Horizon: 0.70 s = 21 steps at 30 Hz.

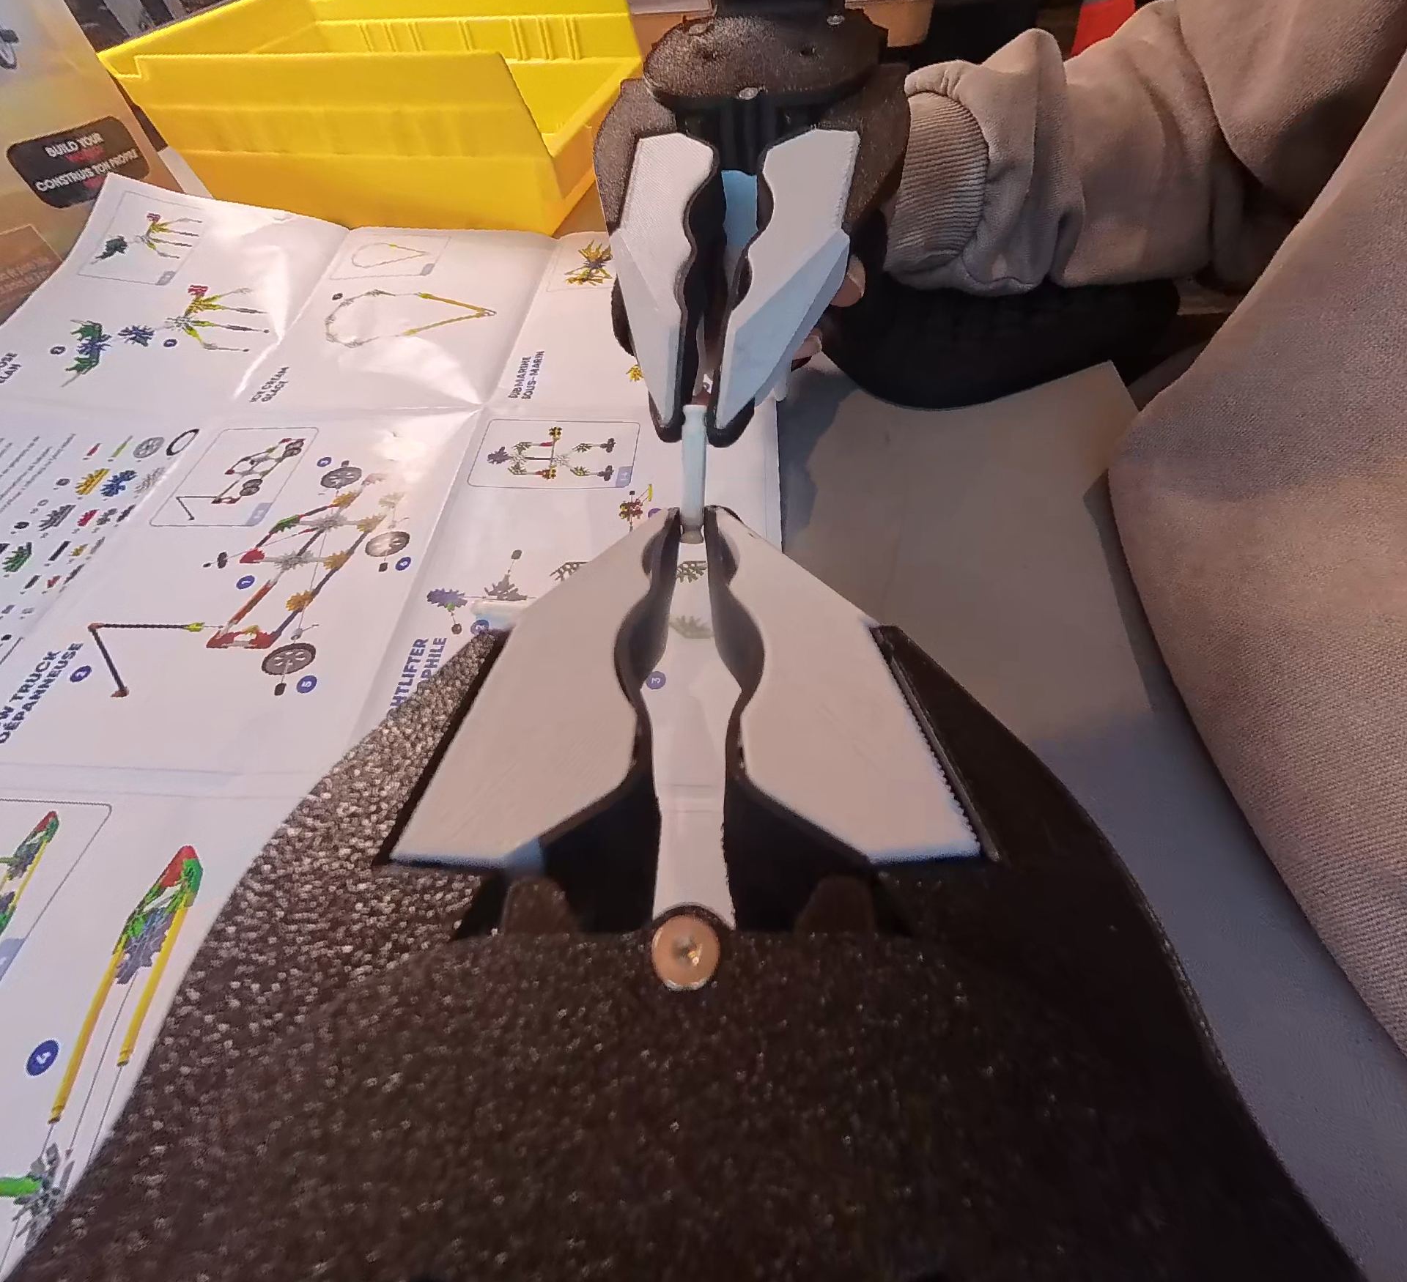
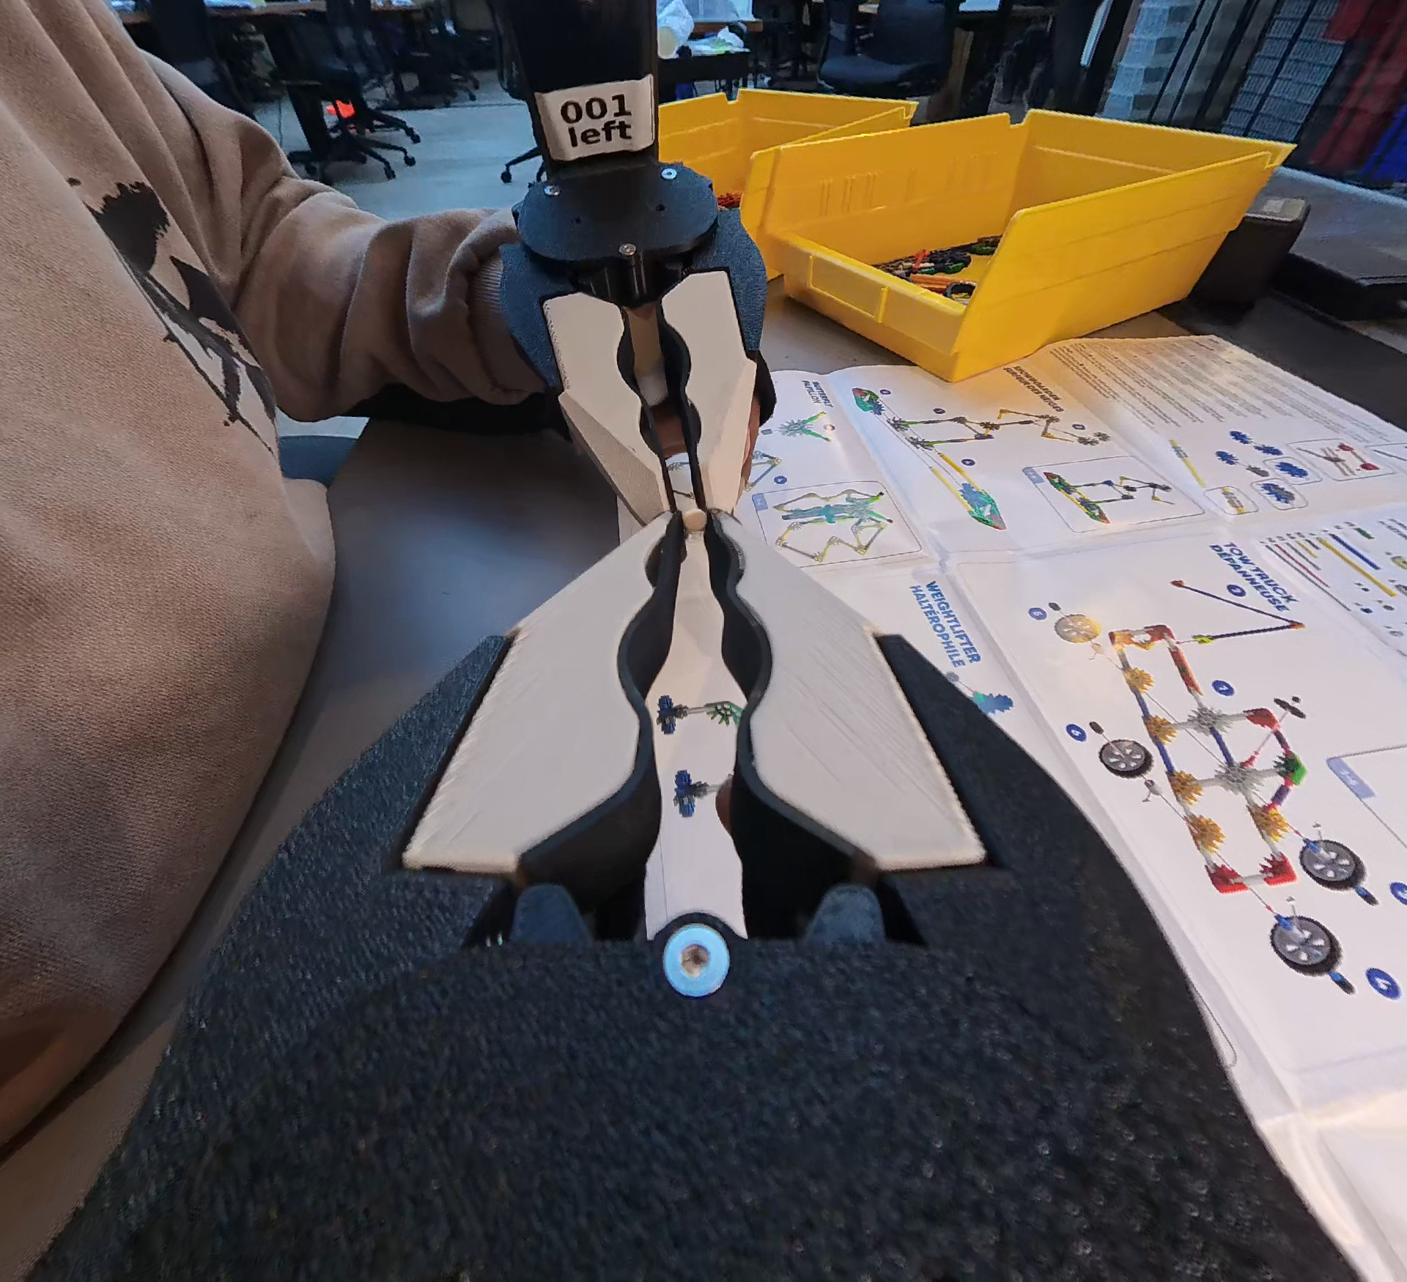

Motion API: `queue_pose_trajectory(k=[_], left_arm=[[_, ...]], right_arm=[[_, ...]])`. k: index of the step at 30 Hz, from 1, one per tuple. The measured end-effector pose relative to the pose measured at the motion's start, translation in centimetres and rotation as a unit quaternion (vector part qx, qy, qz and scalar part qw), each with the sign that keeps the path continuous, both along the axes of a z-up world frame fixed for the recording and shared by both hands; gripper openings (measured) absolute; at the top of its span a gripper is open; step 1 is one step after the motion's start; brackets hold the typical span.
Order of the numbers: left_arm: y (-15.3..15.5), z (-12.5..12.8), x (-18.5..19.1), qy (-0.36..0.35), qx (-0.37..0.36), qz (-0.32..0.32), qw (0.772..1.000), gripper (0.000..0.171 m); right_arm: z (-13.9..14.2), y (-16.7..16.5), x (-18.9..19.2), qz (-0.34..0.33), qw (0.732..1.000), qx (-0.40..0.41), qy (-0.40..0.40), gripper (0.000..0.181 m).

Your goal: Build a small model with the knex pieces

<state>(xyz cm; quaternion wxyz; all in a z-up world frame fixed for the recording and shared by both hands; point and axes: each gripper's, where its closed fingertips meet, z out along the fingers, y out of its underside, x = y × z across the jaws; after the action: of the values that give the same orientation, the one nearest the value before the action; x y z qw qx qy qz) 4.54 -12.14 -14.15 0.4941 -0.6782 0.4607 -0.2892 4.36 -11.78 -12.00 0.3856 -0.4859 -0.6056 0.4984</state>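
A: Here, both grippers meet tip to tip over the unfolded instruction sheet (image 1: pixel 320 484). What joins them?

B: A short white plastic rod (image 1: pixel 694 465), a construction-toy piece by its look. The left gripper (image 1: pixel 691 522) is closed on its near end; the right gripper (image 1: pixel 697 420), facing it, is closed on the far end. The rod spans the small gap between the tips, above the sheet's right edge.

A: And in the right wrist view?

B: Only the rod's end (image 2: pixel 693 518) shows, pinched between the right gripper's tips, with the left gripper (image 2: pixel 689 503) directly beyond it.

A: How would such a piece handle?

B: Judging by size and material: light, stiff, smooth, so apt to slip or swivel in a tip pinch. A hold at the ends, as shown, leaves the middle free.

A: Surroundings?

B: Beyond the sheet stand yellow bins (image 2: pixel 1020 241); the nearer holds small coloured parts (image 2: pixel 936 267). A beige sleeve (image 1: pixel 1104 165) lies right of the sheet.
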Motion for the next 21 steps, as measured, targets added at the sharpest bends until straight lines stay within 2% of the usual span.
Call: queue_pose_trajectory(k=[6, 12, 15, 18, 21], left_arm=[[-0.4, -0.1, -0.2, -0.001, -0.015, -0.014, 1.0, 0.004], [-1.2, -1.1, 0.1, 0.024, -0.028, -0.036, 0.999, 0.004], [-1.4, -1.3, 0.2, 0.028, -0.033, -0.043, 0.998, 0.004], [-1.5, -1.4, 0.2, 0.031, -0.035, -0.046, 0.998, 0.004], [-1.5, -1.4, 0.2, 0.032, -0.038, -0.045, 0.998, 0.004]], right_arm=[[-1.4, -0.2, 0.6, 0.012, 0.999, 0.024, -0.041, 0.005], [-4.3, -0.8, 0.8, 0.028, 0.992, 0.056, -0.109, 0.006], [-4.4, -1.2, 0.5, 0.033, 0.991, 0.062, -0.112, 0.015], [-4.3, -1.4, 0.2, 0.032, 0.991, 0.069, -0.106, 0.005], [-4.4, -1.4, 0.1, 0.03, 0.991, 0.074, -0.11, 0.005]])
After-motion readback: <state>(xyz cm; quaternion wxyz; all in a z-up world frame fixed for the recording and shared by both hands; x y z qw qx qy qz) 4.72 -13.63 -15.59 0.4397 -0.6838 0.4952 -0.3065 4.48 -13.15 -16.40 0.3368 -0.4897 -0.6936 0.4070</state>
